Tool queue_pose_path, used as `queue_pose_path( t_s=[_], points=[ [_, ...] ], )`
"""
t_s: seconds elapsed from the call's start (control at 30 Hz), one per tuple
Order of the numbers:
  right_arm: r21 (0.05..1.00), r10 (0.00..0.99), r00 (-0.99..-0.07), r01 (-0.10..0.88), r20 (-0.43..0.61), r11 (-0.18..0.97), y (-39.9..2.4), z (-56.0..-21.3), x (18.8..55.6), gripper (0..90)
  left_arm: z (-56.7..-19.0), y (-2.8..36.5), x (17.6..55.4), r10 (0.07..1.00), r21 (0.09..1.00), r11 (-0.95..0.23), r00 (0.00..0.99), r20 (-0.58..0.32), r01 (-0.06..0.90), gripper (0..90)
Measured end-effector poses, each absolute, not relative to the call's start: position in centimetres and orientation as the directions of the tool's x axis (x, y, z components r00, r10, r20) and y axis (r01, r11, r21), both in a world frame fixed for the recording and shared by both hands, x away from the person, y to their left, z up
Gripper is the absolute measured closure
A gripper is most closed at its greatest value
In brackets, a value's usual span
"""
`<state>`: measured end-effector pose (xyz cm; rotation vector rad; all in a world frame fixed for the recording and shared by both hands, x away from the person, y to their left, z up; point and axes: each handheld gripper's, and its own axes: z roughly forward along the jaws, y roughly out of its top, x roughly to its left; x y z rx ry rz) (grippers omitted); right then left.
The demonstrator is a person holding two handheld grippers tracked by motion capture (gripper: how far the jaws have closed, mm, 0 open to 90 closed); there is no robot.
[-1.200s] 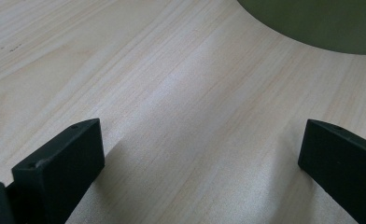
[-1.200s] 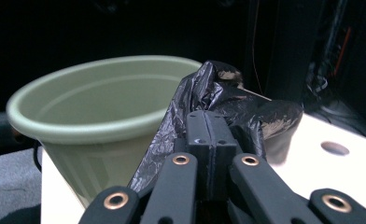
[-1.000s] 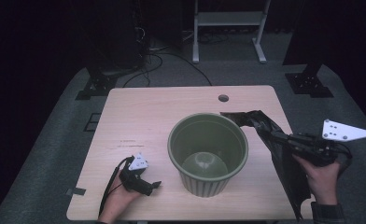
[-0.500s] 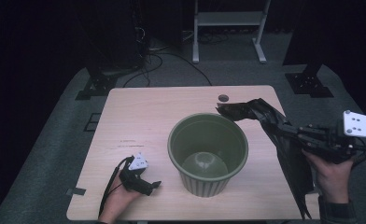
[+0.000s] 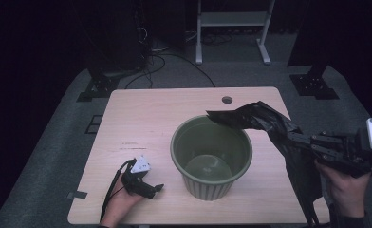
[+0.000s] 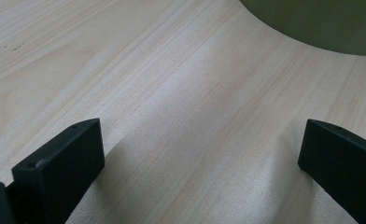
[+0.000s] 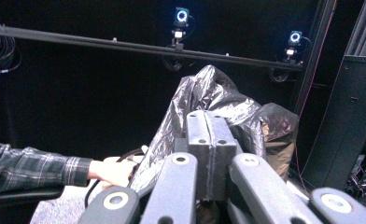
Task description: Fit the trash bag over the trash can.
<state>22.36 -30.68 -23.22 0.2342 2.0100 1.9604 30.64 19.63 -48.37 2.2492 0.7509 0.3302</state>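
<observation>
My right claw (image 5: 295,138) pinches the black bag (image 5: 269,126).
It hangs right of the green bucket (image 5: 211,156); my left claw (image 5: 152,189) rests wide open and holds nothing, lower left on the worktop (image 5: 146,118).

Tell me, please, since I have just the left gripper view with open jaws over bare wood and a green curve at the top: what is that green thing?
Observer: It is an empty green plastic bin standing upright on the table.
Operator: Thank you. What is the other gripper doing?
Observer: The right gripper is shut on a black bin bag.
Operator: Where is the bag relative to the bin?
Observer: One end reaches over the bin's far right rim; the rest hangs off the table's right side.
</observation>
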Motion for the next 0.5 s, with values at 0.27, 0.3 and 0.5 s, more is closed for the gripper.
queue_pose_path(
  t_s=[0.27, 0.3, 0.5],
  points=[
    [0.996, 0.279, -0.959, -0.038, -0.058, 0.077, -28.7, -25.3, 23.8, 89.9, -48.4, 19.6, 30.6, 0.604, 0.713, -0.564, 0.797, 0.012, 0.417, 0.0],
    [0.996, 0.272, -0.961, -0.027, -0.049, 0.085, -28.3, -25.7, 24.1, 89.9, -48.4, 19.6, 30.6, 0.604, 0.713, -0.563, 0.797, 0.012, 0.417, 0.0],
    [0.99, 0.25, -0.968, 0.038, 0.003, 0.134, -25.9, -27.9, 26.4, 89.8, -48.4, 19.6, 30.6, 0.605, 0.713, -0.564, 0.796, 0.012, 0.417, 0.0]
  ],
)
